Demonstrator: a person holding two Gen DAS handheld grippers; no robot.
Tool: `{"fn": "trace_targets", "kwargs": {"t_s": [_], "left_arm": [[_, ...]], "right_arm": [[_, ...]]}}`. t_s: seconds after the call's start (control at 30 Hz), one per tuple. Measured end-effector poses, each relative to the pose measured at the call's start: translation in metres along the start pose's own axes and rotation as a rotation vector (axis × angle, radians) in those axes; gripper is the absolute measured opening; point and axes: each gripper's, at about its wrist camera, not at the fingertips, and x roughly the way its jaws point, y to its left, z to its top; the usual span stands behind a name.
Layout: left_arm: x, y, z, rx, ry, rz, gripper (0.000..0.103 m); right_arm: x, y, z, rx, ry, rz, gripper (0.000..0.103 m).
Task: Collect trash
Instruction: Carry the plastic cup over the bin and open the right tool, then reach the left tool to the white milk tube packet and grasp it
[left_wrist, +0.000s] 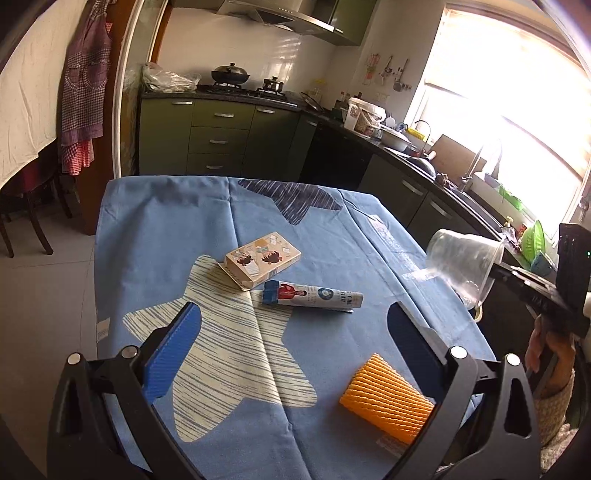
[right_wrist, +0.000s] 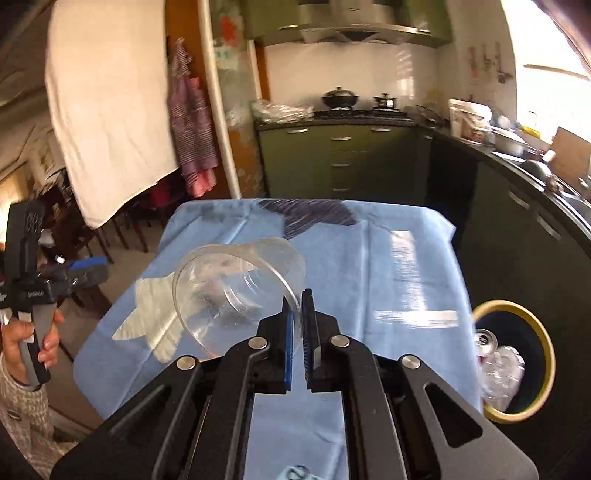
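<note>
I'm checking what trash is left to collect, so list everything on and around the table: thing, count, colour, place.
table cloth: one, blue with star shapes, covers the table.
box: one, beige, printed, mid table.
tube: one, white and blue, lying just nearer than the box.
ridged block: one, orange, near right corner.
cup: one, clear plastic, off the table, rim pinched in the right gripper.
bin: one, dark with yellow rim, beside the table's right edge, already holds clear plastic and a can.
left gripper: one, black with blue pads, jaws open, empty, above the cloth.
right gripper: one, black, jaws shut on the cup's rim.
</note>
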Motion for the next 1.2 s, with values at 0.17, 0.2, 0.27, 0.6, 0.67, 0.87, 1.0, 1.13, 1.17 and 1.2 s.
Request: {"fn": "trace_targets", "kwargs": {"t_s": [0.17,0.2,0.27,0.6,0.67,0.87,1.0,1.13,1.17,1.2], "left_arm": [[0.012,-0.011,-0.001,0.013,0.027,-0.024,0.096],[0.014,-0.013,-0.001,0.017,0.032,-0.026,0.096],[0.018,-0.017,-0.001,0.024,0.041,-0.029,0.096],[0.030,-0.032,-0.002,0.060,0.074,-0.034,0.096],[0.032,-0.032,-0.003,0.064,0.080,-0.034,0.096],[0.040,-0.034,-0.005,0.095,0.103,-0.033,0.096],[0.051,-0.038,0.000,0.166,0.115,-0.073,0.096],[0.064,-0.052,0.006,0.368,0.117,-0.146,0.096],[0.070,-0.056,0.007,0.436,0.130,-0.155,0.096],[0.077,-0.059,0.007,0.508,0.148,-0.163,0.096]], "right_arm": [[-0.041,-0.121,-0.006,0.229,-0.037,-0.259,0.006],[-0.045,-0.142,-0.009,0.265,-0.033,-0.300,0.006],[-0.049,-0.185,-0.016,0.345,-0.009,-0.366,0.006],[0.010,-0.307,-0.049,0.587,0.147,-0.442,0.006],[0.026,-0.320,-0.057,0.616,0.177,-0.460,0.009],[0.024,-0.337,-0.077,0.685,0.145,-0.458,0.032],[0.000,-0.319,-0.078,0.670,0.093,-0.396,0.035],[-0.025,-0.287,-0.076,0.614,0.050,-0.332,0.037],[-0.028,-0.280,-0.074,0.602,0.045,-0.318,0.039],[-0.033,-0.272,-0.073,0.586,0.041,-0.303,0.041]]}}
